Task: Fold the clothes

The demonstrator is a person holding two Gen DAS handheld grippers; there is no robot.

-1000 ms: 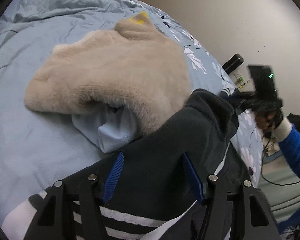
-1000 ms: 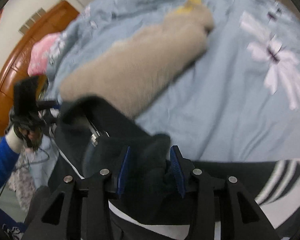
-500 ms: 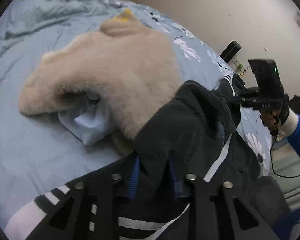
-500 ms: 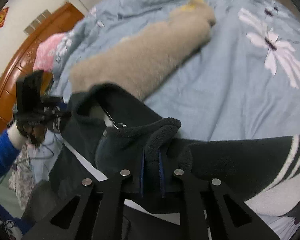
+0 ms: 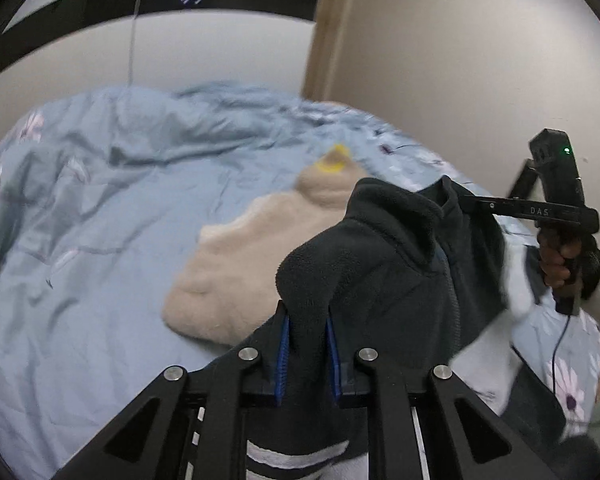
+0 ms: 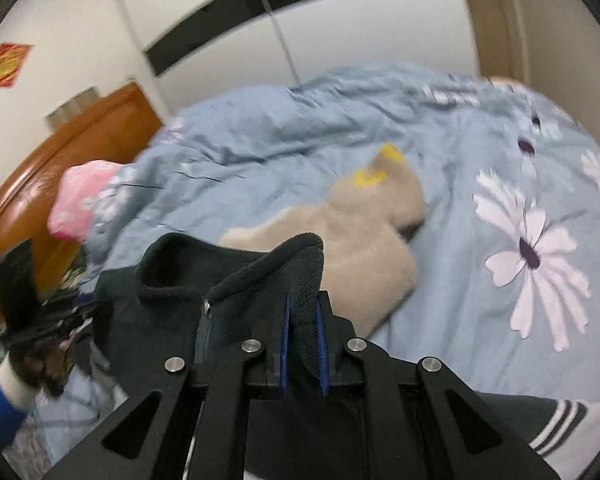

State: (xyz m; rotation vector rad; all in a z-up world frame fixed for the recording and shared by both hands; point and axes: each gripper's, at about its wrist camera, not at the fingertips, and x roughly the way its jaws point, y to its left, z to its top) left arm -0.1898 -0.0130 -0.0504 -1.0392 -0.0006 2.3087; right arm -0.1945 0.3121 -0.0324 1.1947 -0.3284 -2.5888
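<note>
Both tongs are now clamped on the dark fleece jacket point(image 5: 400, 264): the left gripper point(image 5: 306, 354) pinches a fold of fleece between its blue pads, its jaws closing the last little way onto the cloth, and the right gripper point(image 6: 303, 346) grips another fold near the collar and zip. A second ago the jaws of both stood apart around the fabric while the jacket lay low on the bed; since then they have shut and both hands have risen and tipped up, so the wall and wardrobe now fill the upper part of each view and the collar end of the jacket hangs lifted off the blue floral duvet point(image 5: 100, 208). The jacket's striped hem point(image 6: 560, 420) trails at the near edge of the bed, below the grippers. The beige fluffy garment point(image 5: 260, 248) lies untouched toward the middle of the bed, just beyond the lifted fleece. In the left view the person's right hand point(image 5: 564, 264) shows around its handle at the bed's right edge. It looks as though the grasp is done and the jacket is being raised to be shaken out or spread flat; the folding itself seems hardly begun.
</note>
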